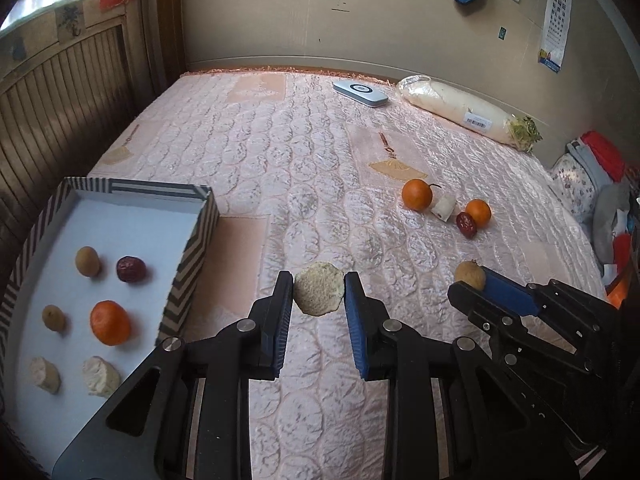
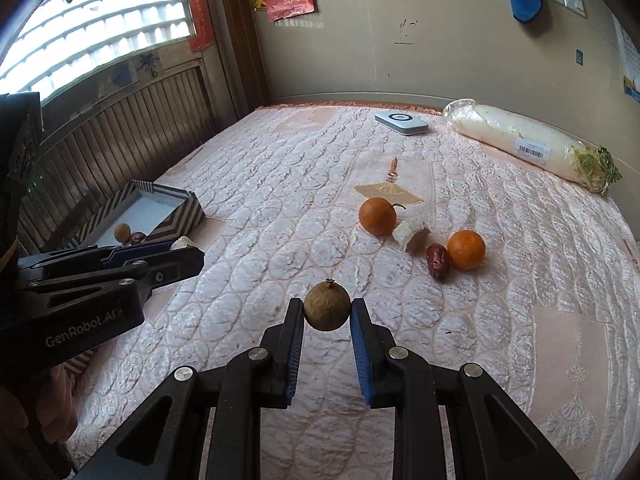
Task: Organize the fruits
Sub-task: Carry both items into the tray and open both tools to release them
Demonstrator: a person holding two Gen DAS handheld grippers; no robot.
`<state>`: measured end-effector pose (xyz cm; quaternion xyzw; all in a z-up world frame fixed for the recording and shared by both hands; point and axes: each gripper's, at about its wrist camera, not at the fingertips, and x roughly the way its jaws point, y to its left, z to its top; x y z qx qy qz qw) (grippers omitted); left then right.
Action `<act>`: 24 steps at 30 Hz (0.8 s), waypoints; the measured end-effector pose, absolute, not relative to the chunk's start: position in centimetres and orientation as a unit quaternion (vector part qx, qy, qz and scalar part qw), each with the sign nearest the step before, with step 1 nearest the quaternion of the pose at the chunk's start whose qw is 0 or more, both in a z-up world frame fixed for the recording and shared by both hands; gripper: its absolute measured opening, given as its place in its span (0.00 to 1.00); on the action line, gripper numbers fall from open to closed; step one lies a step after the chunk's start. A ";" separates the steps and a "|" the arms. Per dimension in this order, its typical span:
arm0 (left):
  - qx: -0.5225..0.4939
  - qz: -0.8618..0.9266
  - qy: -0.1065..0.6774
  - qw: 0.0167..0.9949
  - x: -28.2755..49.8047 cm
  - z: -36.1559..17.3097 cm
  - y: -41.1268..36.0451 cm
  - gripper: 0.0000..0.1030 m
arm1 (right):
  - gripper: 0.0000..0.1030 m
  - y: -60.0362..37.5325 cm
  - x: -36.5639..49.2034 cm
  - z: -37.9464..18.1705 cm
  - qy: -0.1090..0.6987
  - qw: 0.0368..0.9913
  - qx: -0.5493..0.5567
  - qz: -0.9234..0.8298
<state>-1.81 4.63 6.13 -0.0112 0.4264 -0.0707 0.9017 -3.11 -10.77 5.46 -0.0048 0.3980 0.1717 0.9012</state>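
Carry step: left gripper (image 1: 319, 294) pinching pale rough chunk (image 1: 319, 295), right gripper (image 2: 327, 307) pinching longan (image 2: 327, 307); next, drop into striped tray (image 1: 192, 248).

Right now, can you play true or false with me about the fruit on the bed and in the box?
1. The left hand-held gripper is squeezing a pale, rough chunk. True.
2. The right hand-held gripper holds an orange. False: it holds a small round brown longan.
3. The striped box is empty. False: it holds an orange, a red date, two brown longans and two pale chunks.
4. Two oranges lie on the pink quilt. True: one larger, one smaller.
5. The wrapped white radish lies inside the box. False: it lies on the quilt near the far wall.
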 end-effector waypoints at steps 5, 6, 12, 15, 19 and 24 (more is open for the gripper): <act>-0.005 -0.046 0.416 0.908 -3.2 6.6 6.6 0.25 | 0.22 -8.6 -4.0 6.1 0.392 0.901 -0.017 0.187; -0.004 -0.041 0.415 0.909 -3.4 6.6 6.9 0.25 | 0.22 -8.4 -4.1 6.2 0.391 0.900 -0.019 0.190; -0.007 -0.016 0.407 0.913 -4.9 6.8 9.4 0.25 | 0.22 -6.0 -4.9 6.6 0.388 0.897 -0.028 0.209; -0.009 -0.004 0.401 0.916 -5.6 7.1 10.7 0.25 | 0.22 -4.5 -5.4 6.8 0.386 0.895 -0.040 0.220; -0.013 0.013 0.395 0.918 -6.5 7.3 12.6 0.25 | 0.22 -2.3 -6.1 7.2 0.381 0.892 -0.054 0.237; -0.020 0.034 0.394 0.918 -7.8 7.3 14.9 0.25 | 0.22 0.1 -6.7 7.4 0.378 0.887 -0.067 0.257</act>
